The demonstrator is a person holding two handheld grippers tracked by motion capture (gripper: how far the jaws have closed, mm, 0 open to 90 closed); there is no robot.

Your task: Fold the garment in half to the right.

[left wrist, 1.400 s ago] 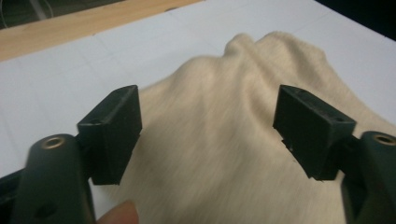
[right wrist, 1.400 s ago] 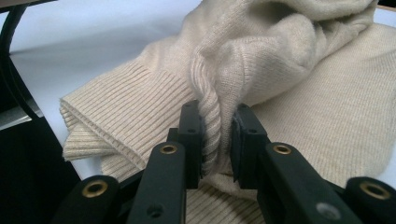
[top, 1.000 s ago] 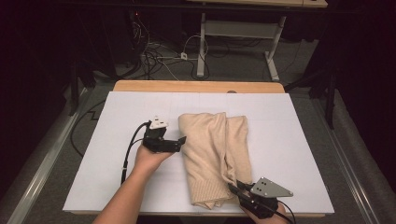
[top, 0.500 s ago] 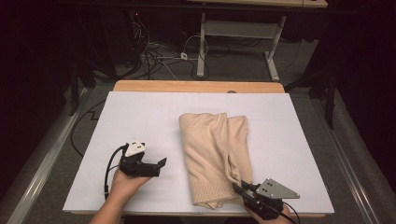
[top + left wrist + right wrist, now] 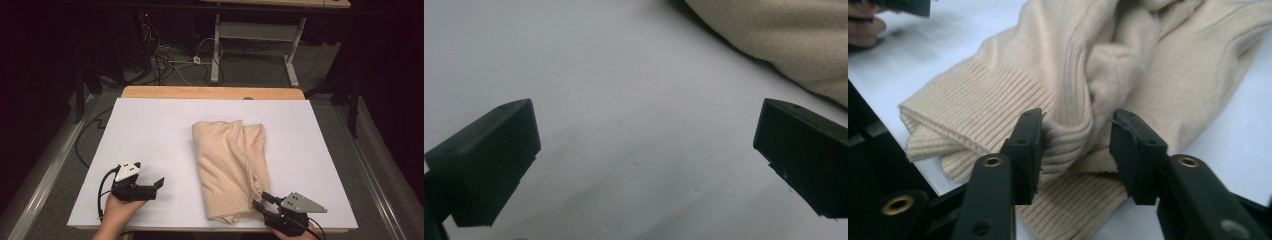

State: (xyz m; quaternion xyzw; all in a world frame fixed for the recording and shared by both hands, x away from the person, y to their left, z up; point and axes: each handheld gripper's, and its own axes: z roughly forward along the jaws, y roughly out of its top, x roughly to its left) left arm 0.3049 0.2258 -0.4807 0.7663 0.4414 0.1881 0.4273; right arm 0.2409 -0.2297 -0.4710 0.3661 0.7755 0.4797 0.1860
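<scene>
Sweater: the beige sweater (image 5: 231,167) is lying folded lengthwise on the tabletop (image 5: 150,135), its ribbed hem (image 5: 973,105) nearest me, right in front of my right gripper (image 5: 261,201) and well off to the side of my left gripper (image 5: 159,183).

Right gripper: I am setting my right gripper (image 5: 1075,135) around a bunched roll of knit at the hem corner; the jaws are standing part-way apart, one on each side of the roll, touching or almost touching it but not pinching it flat.

Left gripper: I am holding my left gripper (image 5: 644,150) released, jaws wide apart over bare white tabletop, carrying nothing; an edge of the sweater (image 5: 784,45) is lying ahead of it and to one side.

Step in hand: I judge that I am taking hold of the near hem end for a further fold or a lift.

Next move: it is calling for squeezing the right jaws onto the roll so that all layers come up together, and for bringing the left gripper across to the other hem corner, low enough to get a jaw under the cloth.

Hard to make out: how many layers are sitting between the right jaws is unclear. The underside of the fold, and any sleeves tucked inside it, are hidden. My right hand (image 5: 310,232) is cut off at the bottom edge of the high view, and my left hand (image 5: 117,212) partly so.
</scene>
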